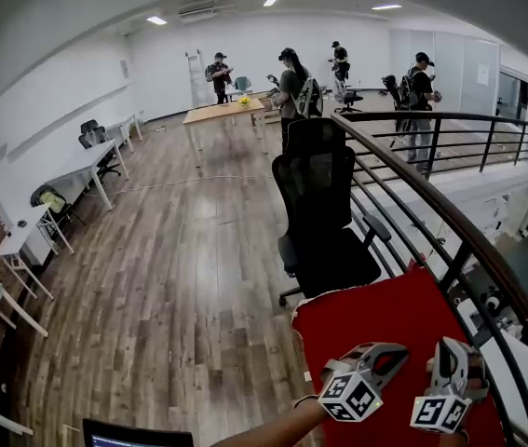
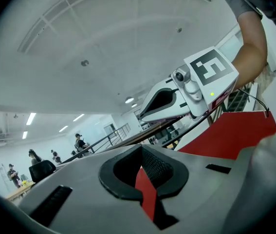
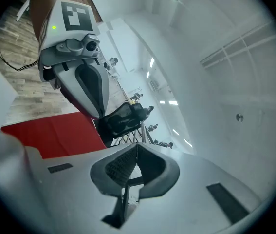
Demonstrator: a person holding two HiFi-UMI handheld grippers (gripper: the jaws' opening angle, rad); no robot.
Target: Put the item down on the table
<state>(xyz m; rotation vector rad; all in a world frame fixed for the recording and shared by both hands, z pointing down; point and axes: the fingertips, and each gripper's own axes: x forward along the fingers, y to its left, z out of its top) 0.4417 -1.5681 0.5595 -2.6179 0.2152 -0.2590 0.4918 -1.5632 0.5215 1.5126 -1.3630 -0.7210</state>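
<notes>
A red cloth [image 1: 385,319] spreads out at the lower right of the head view, above the wood floor. My left gripper [image 1: 396,352] is over it; in the left gripper view the gripper [image 2: 141,172] is shut with a strip of the red cloth [image 2: 146,191] pinched between the pads. My right gripper [image 1: 447,347] sits beside it near the cloth's right side. In the right gripper view the gripper [image 3: 134,167] is shut, and no red shows between the pads. The cloth [image 3: 55,135] lies to its left, under the left gripper [image 3: 99,116].
A black office chair [image 1: 324,212] stands just beyond the cloth. A dark curved railing [image 1: 431,203] runs along the right. White desks [image 1: 77,166] line the left wall, a wooden table [image 1: 222,112] stands far back with several people around it. A laptop edge [image 1: 133,434] shows bottom left.
</notes>
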